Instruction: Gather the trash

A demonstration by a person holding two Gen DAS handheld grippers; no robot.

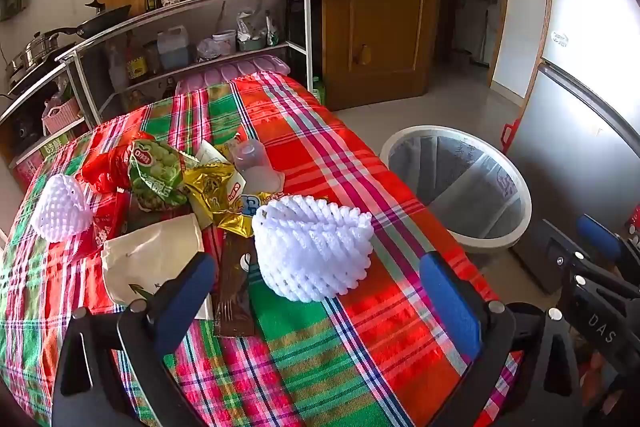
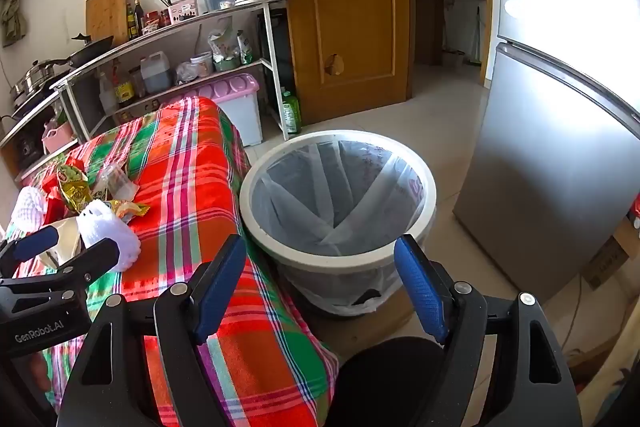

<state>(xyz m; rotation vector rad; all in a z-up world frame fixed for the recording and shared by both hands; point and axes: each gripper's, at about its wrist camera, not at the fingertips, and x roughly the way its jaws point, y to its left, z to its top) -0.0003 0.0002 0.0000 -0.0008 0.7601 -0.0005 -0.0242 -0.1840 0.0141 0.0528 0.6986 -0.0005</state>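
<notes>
White foam fruit net [image 1: 314,247] just ahead of spread left claw [image 1: 320,303], right claw [image 2: 320,287] spread near bin [image 2: 338,195]

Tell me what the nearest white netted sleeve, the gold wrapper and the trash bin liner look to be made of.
Nearest white netted sleeve: likely soft foam mesh, matte, with a puffy open-lattice weave.
Gold wrapper: probably metallised plastic film, glossy, with sharp crinkles and bright glints.
Trash bin liner: thin translucent plastic, slightly shiny, draped in loose folds over the white bin rim, which looks like rigid plastic.
</notes>
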